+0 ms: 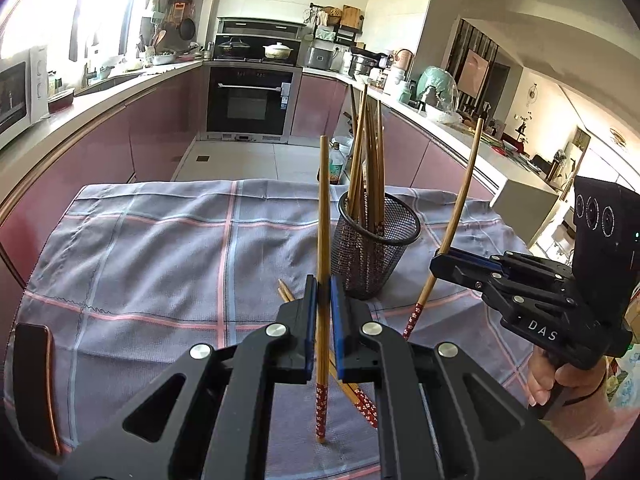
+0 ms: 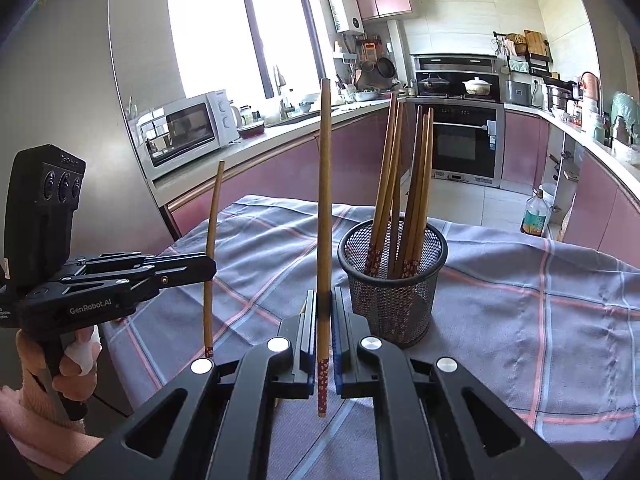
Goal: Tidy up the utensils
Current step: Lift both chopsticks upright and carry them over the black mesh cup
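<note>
My left gripper [image 1: 323, 300] is shut on a wooden chopstick [image 1: 323, 240] with a red flowered end, held upright above the cloth. My right gripper [image 2: 325, 308] is shut on another such chopstick [image 2: 324, 220], also upright. Each gripper shows in the other's view: the right one [image 1: 444, 258] with its chopstick [image 1: 460, 200], the left one [image 2: 208, 268] with its chopstick [image 2: 212, 240]. A black mesh cup [image 1: 374, 248] [image 2: 394, 276] stands on the cloth and holds several chopsticks. Two more chopsticks [image 1: 360, 396] lie on the cloth under my left gripper.
The table is covered by a grey checked cloth [image 1: 160, 248] [image 2: 540, 300]. A dark phone-like object [image 1: 34, 384] lies at its left edge. Kitchen counters, an oven [image 1: 250, 100] and a microwave [image 2: 188, 132] surround the table. A bottle [image 2: 534, 216] stands on the floor.
</note>
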{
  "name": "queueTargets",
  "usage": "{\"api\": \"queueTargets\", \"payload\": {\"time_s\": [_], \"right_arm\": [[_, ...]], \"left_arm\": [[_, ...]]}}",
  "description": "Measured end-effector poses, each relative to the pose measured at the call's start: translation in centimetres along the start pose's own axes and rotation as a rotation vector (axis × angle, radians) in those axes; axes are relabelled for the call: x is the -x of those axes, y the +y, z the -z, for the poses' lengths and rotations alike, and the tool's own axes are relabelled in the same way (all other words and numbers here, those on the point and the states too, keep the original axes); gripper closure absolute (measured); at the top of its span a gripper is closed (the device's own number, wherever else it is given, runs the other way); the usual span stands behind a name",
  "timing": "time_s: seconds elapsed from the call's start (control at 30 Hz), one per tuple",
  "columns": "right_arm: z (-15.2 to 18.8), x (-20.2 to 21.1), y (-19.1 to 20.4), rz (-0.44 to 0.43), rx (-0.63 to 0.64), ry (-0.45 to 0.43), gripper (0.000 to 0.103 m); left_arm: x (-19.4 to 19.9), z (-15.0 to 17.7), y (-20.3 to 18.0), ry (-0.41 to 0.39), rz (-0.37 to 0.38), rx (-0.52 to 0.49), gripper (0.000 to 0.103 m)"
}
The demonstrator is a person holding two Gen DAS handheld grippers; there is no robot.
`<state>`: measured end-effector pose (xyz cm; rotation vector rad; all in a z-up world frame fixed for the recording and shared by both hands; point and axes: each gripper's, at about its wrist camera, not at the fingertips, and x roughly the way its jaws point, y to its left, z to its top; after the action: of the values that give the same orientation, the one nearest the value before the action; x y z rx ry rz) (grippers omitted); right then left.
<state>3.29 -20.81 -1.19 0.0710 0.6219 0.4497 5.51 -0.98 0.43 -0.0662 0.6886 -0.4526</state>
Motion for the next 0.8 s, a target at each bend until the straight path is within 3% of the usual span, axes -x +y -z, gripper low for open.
{"api": "queueTargets", "payload": {"time_s": [0.8], "right_arm": [[-1.8,2.4,-1.3,0.024,-0.014,-0.089,0.098]], "left_arm": [[1.0,-2.4,-1.3,-0.069,0.036,-0.017,0.095]]}}
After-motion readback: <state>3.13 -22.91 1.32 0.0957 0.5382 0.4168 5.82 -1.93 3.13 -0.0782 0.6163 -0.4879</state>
